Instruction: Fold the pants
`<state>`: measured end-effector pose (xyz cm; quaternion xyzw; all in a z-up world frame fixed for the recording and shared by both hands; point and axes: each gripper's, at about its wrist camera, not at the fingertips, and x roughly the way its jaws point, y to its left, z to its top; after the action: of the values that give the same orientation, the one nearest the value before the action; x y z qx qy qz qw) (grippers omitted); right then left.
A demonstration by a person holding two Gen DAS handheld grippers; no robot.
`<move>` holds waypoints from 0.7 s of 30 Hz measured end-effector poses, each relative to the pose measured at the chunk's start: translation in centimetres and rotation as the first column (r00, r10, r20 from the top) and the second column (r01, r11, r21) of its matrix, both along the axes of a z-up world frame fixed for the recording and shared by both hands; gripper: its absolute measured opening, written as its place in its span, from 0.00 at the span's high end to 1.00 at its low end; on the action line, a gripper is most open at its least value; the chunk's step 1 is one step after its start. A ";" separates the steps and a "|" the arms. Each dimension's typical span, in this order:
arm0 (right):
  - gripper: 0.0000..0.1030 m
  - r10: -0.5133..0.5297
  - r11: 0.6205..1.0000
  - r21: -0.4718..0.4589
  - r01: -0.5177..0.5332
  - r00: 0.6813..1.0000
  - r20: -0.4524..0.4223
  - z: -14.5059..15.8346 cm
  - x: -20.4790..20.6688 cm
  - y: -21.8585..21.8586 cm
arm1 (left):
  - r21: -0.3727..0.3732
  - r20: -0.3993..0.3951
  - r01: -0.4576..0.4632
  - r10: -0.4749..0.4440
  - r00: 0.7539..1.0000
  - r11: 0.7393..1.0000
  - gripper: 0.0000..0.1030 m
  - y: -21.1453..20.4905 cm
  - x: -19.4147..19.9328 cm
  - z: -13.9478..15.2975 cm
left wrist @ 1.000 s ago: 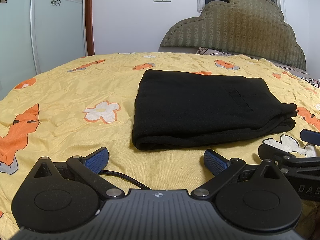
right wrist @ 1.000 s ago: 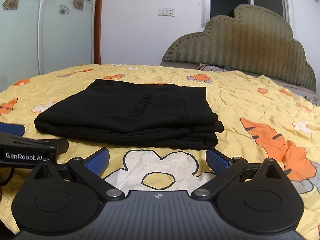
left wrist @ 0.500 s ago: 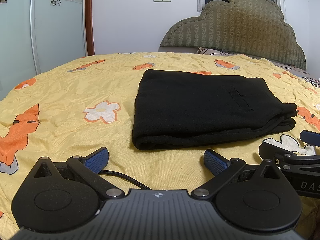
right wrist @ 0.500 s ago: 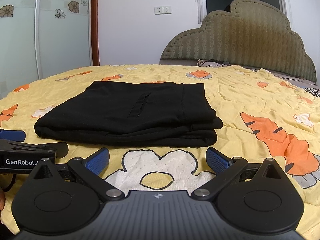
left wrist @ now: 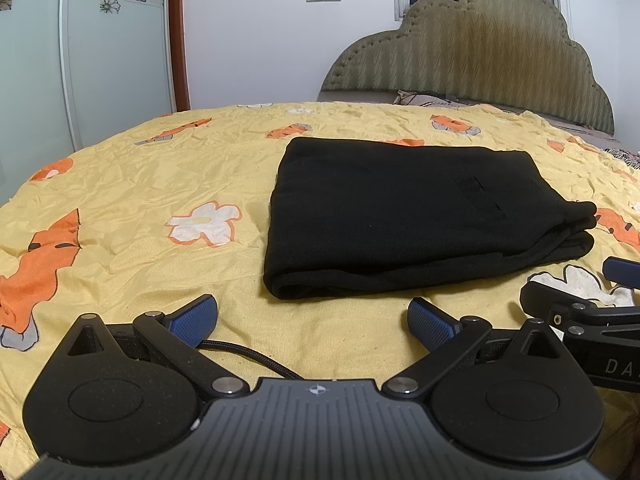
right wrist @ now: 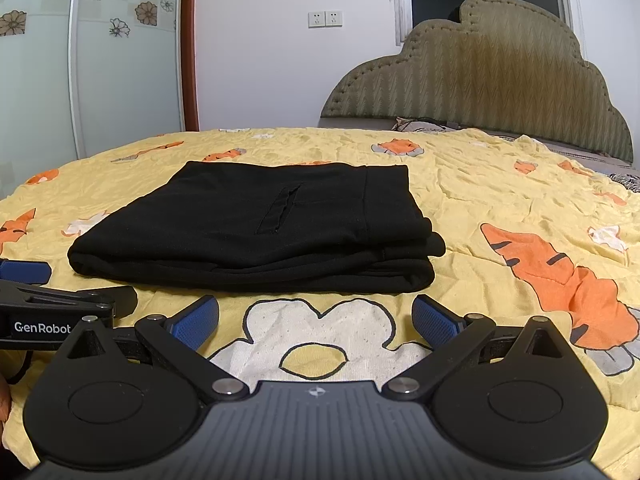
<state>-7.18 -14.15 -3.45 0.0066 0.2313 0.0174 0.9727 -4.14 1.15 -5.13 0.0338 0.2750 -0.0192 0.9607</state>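
Bedding is filling both views: a yellow bedspread with orange and white prints, crumpled all over, and a padded headboard is rising at twelve o'clock. Pants, black and soft, are lying on the spread as a flat stacked rectangle, at about one o'clock from the left claw and at about eleven o'clock from the right claw. Both claws are resting low on the spread just short of the bundle's near edge, fingers spread wide and holding nothing; neither is touching the cloth. A thin black cable is trailing under the left claw.

Judging by the neat layers, the folding is looking finished or nearly so, and the step in hand is a release and a check. At the bundle's three o'clock end the layers are sitting slightly staggered, so any last touch is probably belonging there: nudging those ends flush with open fingers pressed flat, rather than pinching, since a pinch would likely lift only the top layer and drag the stack apart. Pulling the claws straight back toward six o'clock should be keeping the wrinkled spread from tugging the bundle.
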 end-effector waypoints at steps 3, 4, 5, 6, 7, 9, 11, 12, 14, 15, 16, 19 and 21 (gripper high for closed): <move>0.00 -0.002 1.000 0.018 0.002 1.000 -0.004 0.0 0.1 -0.2 | 0.001 -0.001 0.000 0.000 1.000 1.000 0.00 0.0 0.0 0.0; 0.00 -0.003 1.000 0.023 0.003 1.000 -0.005 0.0 0.1 -0.3 | 0.001 -0.001 0.000 0.000 1.000 1.000 0.00 0.0 0.0 0.0; 0.00 -0.003 1.000 0.027 0.004 1.000 -0.005 0.0 0.1 -0.4 | 0.001 -0.001 0.000 0.000 1.000 1.000 0.00 0.0 0.0 0.0; 0.00 -0.004 1.000 0.030 0.004 1.000 -0.004 0.0 0.1 -0.4 | 0.002 0.000 0.000 0.000 1.000 1.000 0.00 0.0 0.0 0.0; 0.00 -0.005 0.999 0.032 0.005 1.000 -0.003 0.0 0.1 -0.5 | 0.002 0.000 0.000 0.000 1.000 1.000 0.00 0.0 0.0 0.0; 0.00 -0.006 0.999 0.034 0.006 1.000 -0.003 0.0 0.0 -0.5 | 0.001 0.000 0.000 0.000 1.000 1.000 0.00 0.0 0.0 0.0; 0.00 -0.006 0.999 0.035 0.006 1.000 -0.001 0.0 0.0 -0.5 | 0.001 0.000 0.000 0.000 1.000 1.000 0.00 0.0 0.0 0.0; 0.00 -0.005 0.999 0.035 0.005 1.000 0.000 0.0 0.0 -0.5 | 0.001 0.000 0.000 0.000 1.000 1.000 0.00 0.0 0.0 0.0; 0.00 -0.006 0.999 0.036 0.006 1.000 0.001 0.0 0.0 -0.5 | 0.002 0.000 0.000 0.000 1.000 1.000 0.00 0.0 0.0 0.0; 0.00 -0.006 0.999 0.036 0.006 1.000 0.001 0.0 0.0 -0.5 | 0.002 0.000 0.000 0.000 1.000 1.000 0.00 0.0 0.0 0.0; 0.00 -0.005 0.999 0.035 0.005 1.000 0.002 0.0 0.0 -0.5 | 0.001 0.000 0.000 0.000 1.000 1.000 0.00 0.0 0.0 0.0; 0.00 -0.005 0.999 0.033 0.005 1.000 0.001 0.0 0.0 -0.5 | 0.002 0.000 0.000 0.000 1.000 1.000 0.00 0.0 0.0 0.0; 0.00 -0.005 1.000 0.030 0.005 1.000 0.003 0.0 0.0 -0.5 | 0.001 0.000 0.000 0.000 1.000 1.000 0.00 0.0 0.0 0.0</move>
<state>-7.23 -14.61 -3.47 0.0215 0.2297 0.0186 0.9729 -4.18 1.12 -5.10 0.0345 0.2752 -0.0190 0.9606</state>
